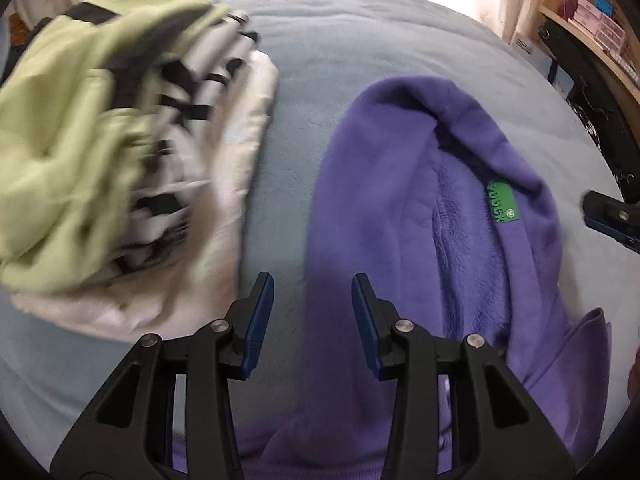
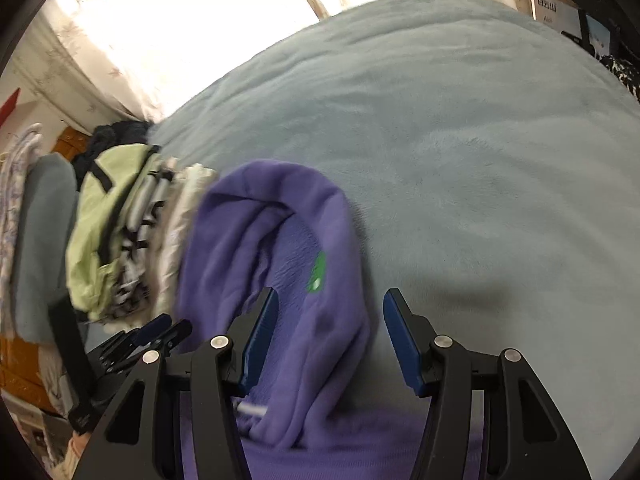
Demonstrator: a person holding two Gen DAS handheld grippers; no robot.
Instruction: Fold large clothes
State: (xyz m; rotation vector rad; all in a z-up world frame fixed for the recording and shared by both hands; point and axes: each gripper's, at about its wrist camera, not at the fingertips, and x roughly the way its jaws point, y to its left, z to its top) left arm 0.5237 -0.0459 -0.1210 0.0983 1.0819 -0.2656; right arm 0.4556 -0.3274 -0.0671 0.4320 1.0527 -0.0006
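Note:
A purple fleece hoodie (image 1: 400, 200) lies on the pale blue blanket (image 1: 320, 40), hood up and its green neck label (image 1: 502, 204) showing. My left gripper (image 1: 313, 280) hovers open over the hoodie's left edge with nothing between its pads. In the right wrist view the same hoodie (image 2: 280, 220) lies under my right gripper (image 2: 332, 292), whose jaws stand wide apart above the hood and touch no fabric. One tip of the right gripper (image 1: 612, 216) shows at the left view's right edge, and the left gripper (image 2: 160, 332) shows low on the left.
A stack of folded clothes (image 1: 120, 140), light green on top of black-and-white and cream pieces, sits just left of the hoodie and also shows as the stack (image 2: 120, 240). Wooden shelves (image 1: 592, 20) stand to the right; a bright curtained window (image 2: 120, 20) lies beyond the bed.

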